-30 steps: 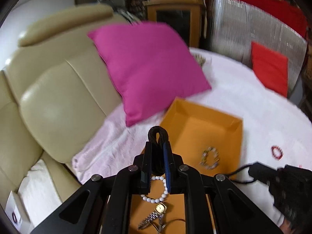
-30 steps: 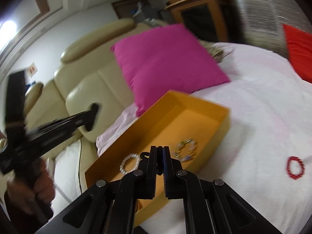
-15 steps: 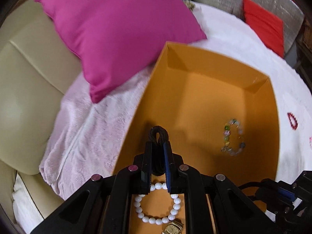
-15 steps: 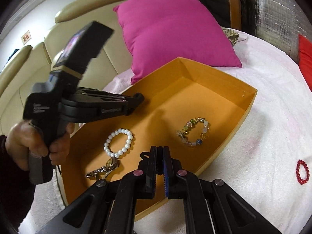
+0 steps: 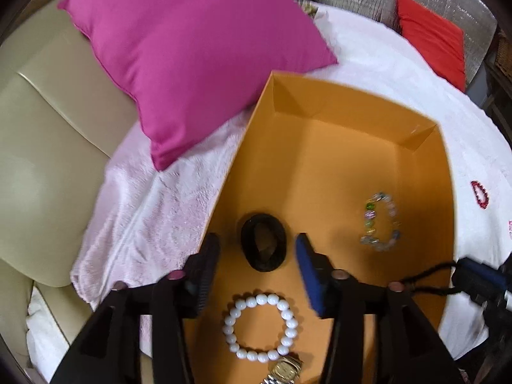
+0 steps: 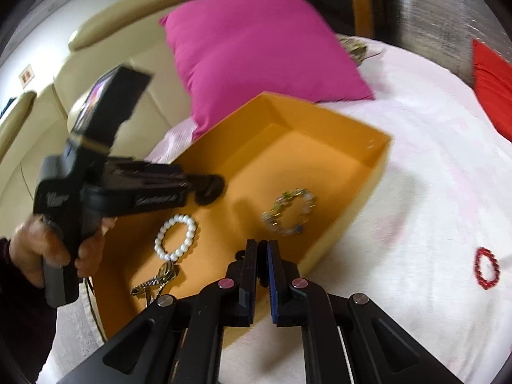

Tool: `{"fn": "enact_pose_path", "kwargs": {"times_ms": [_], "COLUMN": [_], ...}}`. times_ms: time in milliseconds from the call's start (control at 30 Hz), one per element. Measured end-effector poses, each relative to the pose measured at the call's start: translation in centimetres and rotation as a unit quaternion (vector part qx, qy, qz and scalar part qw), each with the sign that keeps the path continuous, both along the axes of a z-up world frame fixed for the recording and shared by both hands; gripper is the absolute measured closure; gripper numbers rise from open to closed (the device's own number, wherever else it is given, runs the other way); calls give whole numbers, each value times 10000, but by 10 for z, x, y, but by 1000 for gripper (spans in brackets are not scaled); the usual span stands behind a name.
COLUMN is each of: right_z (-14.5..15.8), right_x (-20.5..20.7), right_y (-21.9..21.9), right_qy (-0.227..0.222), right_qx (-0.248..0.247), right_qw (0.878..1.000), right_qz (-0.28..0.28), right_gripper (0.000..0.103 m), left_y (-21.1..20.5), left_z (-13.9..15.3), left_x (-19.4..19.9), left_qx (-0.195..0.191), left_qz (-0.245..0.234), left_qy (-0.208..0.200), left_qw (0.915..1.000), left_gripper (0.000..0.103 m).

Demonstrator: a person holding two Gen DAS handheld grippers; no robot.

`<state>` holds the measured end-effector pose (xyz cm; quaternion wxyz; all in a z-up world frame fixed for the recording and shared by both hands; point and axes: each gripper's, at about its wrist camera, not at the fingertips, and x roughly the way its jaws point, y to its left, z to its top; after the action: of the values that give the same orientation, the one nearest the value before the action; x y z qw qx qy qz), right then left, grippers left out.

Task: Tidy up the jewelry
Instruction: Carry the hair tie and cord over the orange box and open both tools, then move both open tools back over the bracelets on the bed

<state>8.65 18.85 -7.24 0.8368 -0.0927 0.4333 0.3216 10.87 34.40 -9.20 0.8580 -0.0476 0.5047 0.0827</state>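
Black band (image 5: 263, 242) dropped from left claw (image 5: 257, 256) | person's hand (image 6: 48, 249): right view only

Blk band (image 5: 263, 245) in orange box (image 5: 352, 102)

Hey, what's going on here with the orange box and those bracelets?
A person is sorting jewelry into an orange box on a bed. The left gripper is opening over a black band lying on the box floor, near a white bead bracelet. The right gripper is shut and empty. A red bracelet still lies on the blanket.
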Motion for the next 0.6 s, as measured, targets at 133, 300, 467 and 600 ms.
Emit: {"fn": "enact_pose_path", "kwargs": {"times_ms": [133, 300, 467, 600], "right_z": [22, 45, 63, 68], "right_x": [4, 7, 4, 0], "right_y": [-37, -101, -190, -272], "right_qy": [-123, -240, -383, -374], "right_qx": [174, 456, 712, 959], "right_qw": [9992, 9948, 9852, 9711], "right_qz": [-342, -879, -1512, -2151], "right_gripper": [94, 93, 93, 93], "left_y": [-11, -44, -103, -154], "left_z": [29, 69, 108, 125], "left_x": [-14, -23, -32, -37], "left_qx": [114, 320, 531, 698], "left_qz": [20, -45, -300, -478], "left_qy": [-266, -618, -1070, -1384], "left_qw": [9996, 9976, 9924, 9868], "left_gripper": [47, 47, 45, 36]}}
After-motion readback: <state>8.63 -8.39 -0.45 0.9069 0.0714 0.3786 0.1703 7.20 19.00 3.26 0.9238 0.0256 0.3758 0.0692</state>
